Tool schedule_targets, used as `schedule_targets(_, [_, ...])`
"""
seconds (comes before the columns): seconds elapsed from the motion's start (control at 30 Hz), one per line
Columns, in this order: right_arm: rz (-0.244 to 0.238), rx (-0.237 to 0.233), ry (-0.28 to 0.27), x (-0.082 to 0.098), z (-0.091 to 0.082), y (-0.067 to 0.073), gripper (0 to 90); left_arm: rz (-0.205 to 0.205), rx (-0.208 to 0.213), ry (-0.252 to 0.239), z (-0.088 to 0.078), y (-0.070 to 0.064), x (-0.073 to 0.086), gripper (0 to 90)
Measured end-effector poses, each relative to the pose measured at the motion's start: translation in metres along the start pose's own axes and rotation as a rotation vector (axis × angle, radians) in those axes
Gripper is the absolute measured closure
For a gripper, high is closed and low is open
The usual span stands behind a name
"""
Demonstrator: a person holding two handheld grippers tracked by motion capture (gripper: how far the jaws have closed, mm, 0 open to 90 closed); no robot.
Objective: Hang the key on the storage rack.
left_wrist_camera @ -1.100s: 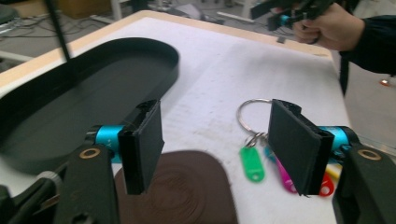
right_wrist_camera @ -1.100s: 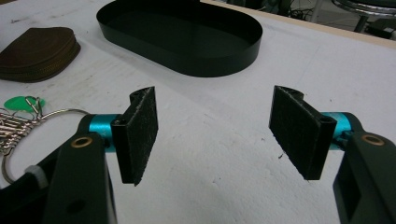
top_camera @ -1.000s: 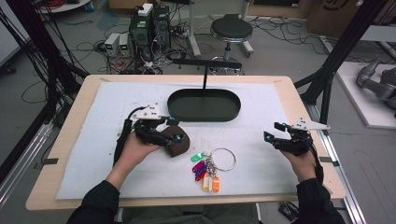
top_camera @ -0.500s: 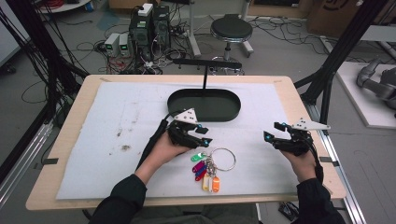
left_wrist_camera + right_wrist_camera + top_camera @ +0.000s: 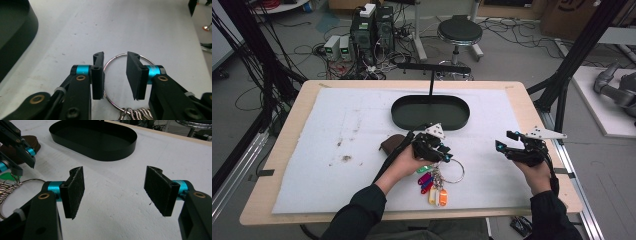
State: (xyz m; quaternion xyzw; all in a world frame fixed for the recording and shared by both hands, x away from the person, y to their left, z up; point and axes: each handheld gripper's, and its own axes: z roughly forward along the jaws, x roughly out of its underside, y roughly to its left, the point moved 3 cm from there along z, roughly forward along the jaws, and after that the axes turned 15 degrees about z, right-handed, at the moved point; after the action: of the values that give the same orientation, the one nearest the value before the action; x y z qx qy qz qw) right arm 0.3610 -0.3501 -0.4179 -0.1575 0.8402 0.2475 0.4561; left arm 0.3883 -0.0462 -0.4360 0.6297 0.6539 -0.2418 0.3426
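– Where is the key ring (image 5: 452, 171) found?
– It is laid on the white mat (image 5: 337, 150) near the table's front edge, coloured tags (image 5: 432, 186) fanned toward that edge, just before the black tray (image 5: 430, 111).
– And the left gripper (image 5: 115, 75)?
– Its jaws have just been closing; they are set astride the ring's wire, not yet pressed on it.
– The right gripper (image 5: 115, 192)?
– It is held wide open toward the right edge, nothing gripped

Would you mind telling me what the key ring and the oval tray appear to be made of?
The key ring looks like polished metal wire: thin, silvery, glinting. The oval tray seems matte black metal or plastic: a thin, even wall with no shine; which one is unclear.
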Motion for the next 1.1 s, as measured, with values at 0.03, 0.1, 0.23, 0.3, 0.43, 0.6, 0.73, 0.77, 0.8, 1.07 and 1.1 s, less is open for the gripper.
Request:
schedule_targets(0.03, [0.000,-0.001,-0.002,0.000,0.000,0.000,33.7,-0.002,-0.001,0.006,0.002,0.000,0.000,68.8])
schedule_targets(0.1, [0.000,-0.001,-0.002,0.000,0.000,-0.001,33.7,-0.014,0.005,0.013,0.006,0.001,-0.001,68.8])
schedule_targets(0.23, [-0.001,-0.007,-0.005,-0.001,0.000,0.001,33.7,-0.017,0.009,0.060,0.014,0.000,-0.002,72.9])
schedule_targets(0.3, [0.000,-0.009,-0.007,-0.001,-0.001,0.001,33.7,-0.008,0.004,0.098,0.017,0.001,-0.002,73.8])
schedule_targets(0.43, [-0.006,-0.004,-0.001,0.000,0.000,0.000,33.7,-0.003,-0.009,0.157,0.024,0.002,0.000,77.6])
schedule_targets(0.6, [-0.004,-0.004,-0.007,0.000,-0.002,-0.001,33.7,-0.012,-0.011,0.176,0.026,0.002,0.002,80.4])
schedule_targets(0.73, [-0.004,-0.004,-0.007,0.000,-0.002,-0.001,33.7,0.001,-0.017,0.182,0.026,0.000,0.002,83.0])
schedule_targets(0.77, [-0.004,-0.004,-0.007,0.000,-0.002,-0.001,33.7,0.002,-0.017,0.184,0.026,0.000,0.002,83.0])
schedule_targets(0.8, [-0.003,-0.004,-0.008,0.000,-0.002,-0.001,33.7,0.006,-0.015,0.186,0.025,0.000,0.002,85.3])
schedule_targets(1.07, [-0.005,-0.003,-0.017,-0.001,-0.004,-0.002,33.7,-0.016,0.003,0.158,0.021,0.001,0.004,85.9])
schedule_targets(1.1, [-0.004,-0.003,-0.017,-0.001,-0.004,-0.002,33.7,-0.025,0.005,0.140,0.020,0.001,0.004,85.9])
